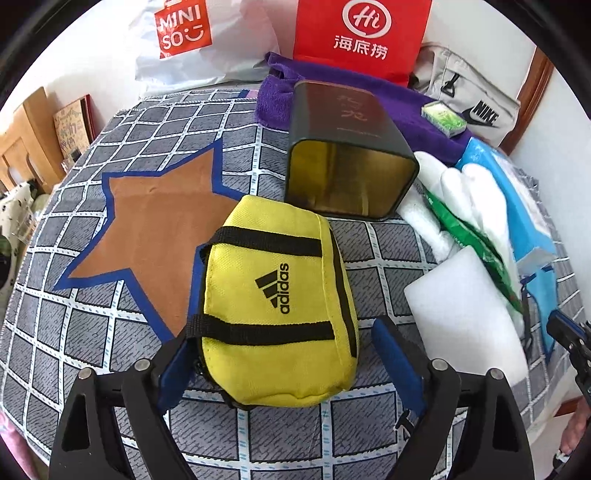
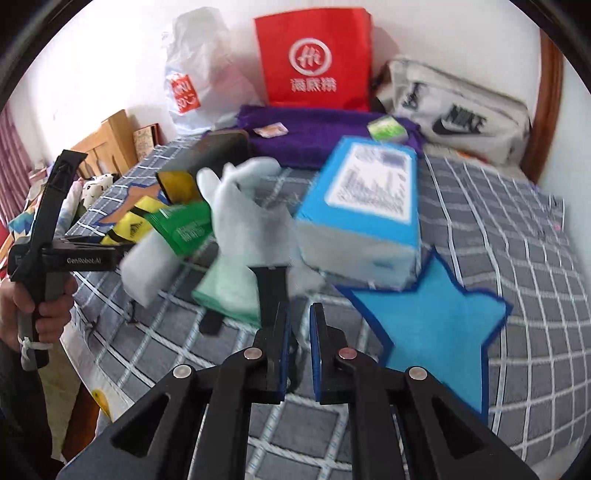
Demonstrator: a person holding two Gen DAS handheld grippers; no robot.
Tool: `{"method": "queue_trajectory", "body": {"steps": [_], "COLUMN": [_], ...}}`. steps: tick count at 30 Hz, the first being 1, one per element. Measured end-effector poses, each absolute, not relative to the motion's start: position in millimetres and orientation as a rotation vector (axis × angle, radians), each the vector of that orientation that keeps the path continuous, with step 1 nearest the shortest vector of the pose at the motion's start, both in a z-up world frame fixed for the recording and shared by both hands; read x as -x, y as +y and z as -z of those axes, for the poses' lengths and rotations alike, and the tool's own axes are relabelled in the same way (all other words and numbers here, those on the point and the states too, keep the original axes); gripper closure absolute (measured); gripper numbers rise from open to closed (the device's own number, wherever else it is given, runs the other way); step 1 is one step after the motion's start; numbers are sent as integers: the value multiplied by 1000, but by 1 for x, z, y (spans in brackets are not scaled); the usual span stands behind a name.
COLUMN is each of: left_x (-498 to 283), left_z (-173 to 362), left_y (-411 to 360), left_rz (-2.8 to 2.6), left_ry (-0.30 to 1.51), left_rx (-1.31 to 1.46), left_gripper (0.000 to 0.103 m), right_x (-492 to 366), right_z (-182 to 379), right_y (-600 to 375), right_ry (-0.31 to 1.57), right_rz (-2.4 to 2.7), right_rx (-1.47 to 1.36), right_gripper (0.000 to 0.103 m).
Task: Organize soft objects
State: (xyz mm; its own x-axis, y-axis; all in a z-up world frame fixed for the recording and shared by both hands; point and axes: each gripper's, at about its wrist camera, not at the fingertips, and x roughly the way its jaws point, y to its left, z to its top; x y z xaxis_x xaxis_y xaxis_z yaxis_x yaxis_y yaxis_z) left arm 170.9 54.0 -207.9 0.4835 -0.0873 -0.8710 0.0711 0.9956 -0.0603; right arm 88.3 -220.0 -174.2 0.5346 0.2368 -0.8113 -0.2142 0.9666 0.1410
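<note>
Left wrist view: the left gripper (image 1: 291, 354) has its jaws spread wide on either side of a yellow pouch (image 1: 277, 306) printed "adidas", which lies on the checked bedspread (image 1: 110, 369) near its front edge. The left pad touches the pouch's strap end; the right pad stands clear of it, so there is no grip. Just behind the pouch a dark tin (image 1: 347, 158) lies on its side with its open mouth toward the camera; the gold inside looks bare. Gold characters on its side are not readable. To its right lie white gloves (image 1: 454, 192), a green packet (image 1: 476, 236), a white foam block (image 1: 461, 302) and a blue box (image 1: 524, 206). At the far edge a purple towel (image 1: 280, 99) carries a small green box (image 1: 443, 118). Behind it stand a red bag (image 1: 362, 33) marked "Hi 海底捞", a white bag (image 1: 184, 40) marked "MINISO" and a grey bag (image 1: 476, 103) marked "NIKE".

Right wrist view: the right gripper (image 2: 299, 354) is nearly closed, and a blurred white glove (image 2: 255, 218) rises just beyond its tips; whether the pads pinch the glove I cannot tell. The blue box's (image 2: 362, 206) label is too blurred to read. A hand (image 2: 44, 306) at the left holds the other gripper, marked "GenRobot.AI".
</note>
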Motion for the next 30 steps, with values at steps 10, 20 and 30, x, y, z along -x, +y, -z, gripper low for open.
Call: {"method": "queue_trajectory", "body": {"steps": [10, 20, 30], "left_x": [-173, -172, -163], "left_z": [209, 206, 195], "left_y": [50, 53, 70], "left_rz": [97, 70, 107], "left_ry": [1054, 1018, 1043], "left_rx": [-2, 8, 136], "left_gripper": [13, 29, 37], "right_x": [-99, -90, -78], "right_z": [196, 192, 164], "right_y": [-202, -192, -221], "right_ry": [972, 934, 906], "right_rz": [-345, -326, -308], "right_rx": [-30, 81, -12], "right_gripper": [60, 83, 83]}}
